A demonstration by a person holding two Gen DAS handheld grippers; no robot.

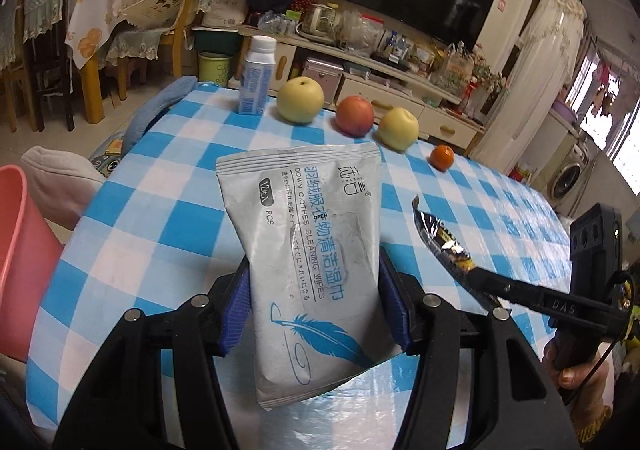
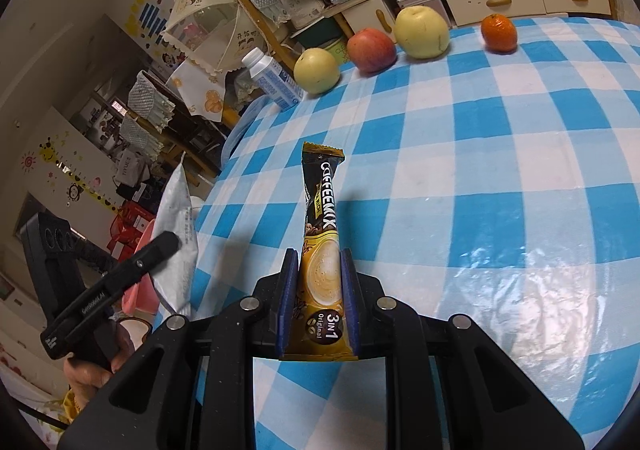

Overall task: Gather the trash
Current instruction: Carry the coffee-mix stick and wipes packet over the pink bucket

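Left wrist | left hand-held gripper (image 1: 314, 300) clamps wipes pack (image 1: 308, 250) | right hand-held gripper (image 2: 319, 302) clamps coffee sachet (image 2: 322, 250)

Glossy film, matt plastic

Silvery wipes pouch (image 1: 308, 250) looks crinkled, matt foil; coffee sachet (image 2: 322, 250) is glossy; the worktop (image 2: 500, 170) wears shiny plastic-covered checked cloth.

On the checked table (image 2: 520, 170) sit three apples (image 2: 372, 50), one orange (image 2: 498, 33), one bottle (image 2: 272, 78), and seemingly two wrappers (image 2: 322, 218).
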